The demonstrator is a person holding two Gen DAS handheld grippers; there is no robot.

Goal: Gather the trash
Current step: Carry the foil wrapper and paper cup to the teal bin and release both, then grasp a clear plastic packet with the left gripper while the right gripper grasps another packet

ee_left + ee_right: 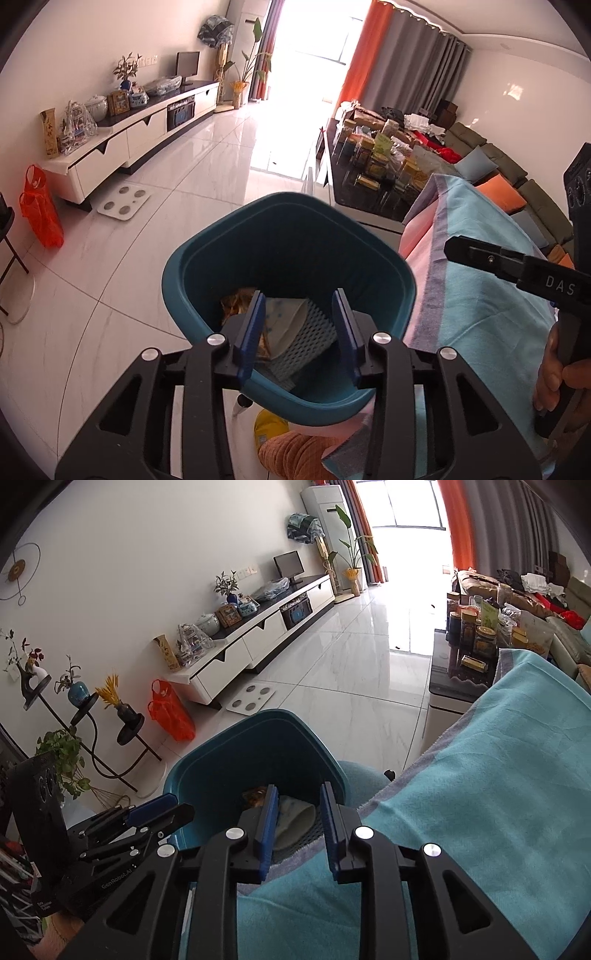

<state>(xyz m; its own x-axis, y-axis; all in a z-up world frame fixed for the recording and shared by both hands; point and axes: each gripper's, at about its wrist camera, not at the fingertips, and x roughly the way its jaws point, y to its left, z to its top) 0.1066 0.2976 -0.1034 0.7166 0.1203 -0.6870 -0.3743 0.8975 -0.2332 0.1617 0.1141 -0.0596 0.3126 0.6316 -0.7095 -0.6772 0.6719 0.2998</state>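
Two grippers held over a teal bin beside a towel-covered surface.
The left gripper [299, 325] and right gripper [297, 823] both have blue fingers apart, holding nothing. The bin [236, 240] stands on the floor against the blue towel [480, 775]; inside lie a pale paper wrapper [284, 321], white foam netting [314, 336] and a brown wrapper [236, 299].

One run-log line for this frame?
phase: over bin | left gripper: open, empty | right gripper: open, empty | teal bin: trash inside
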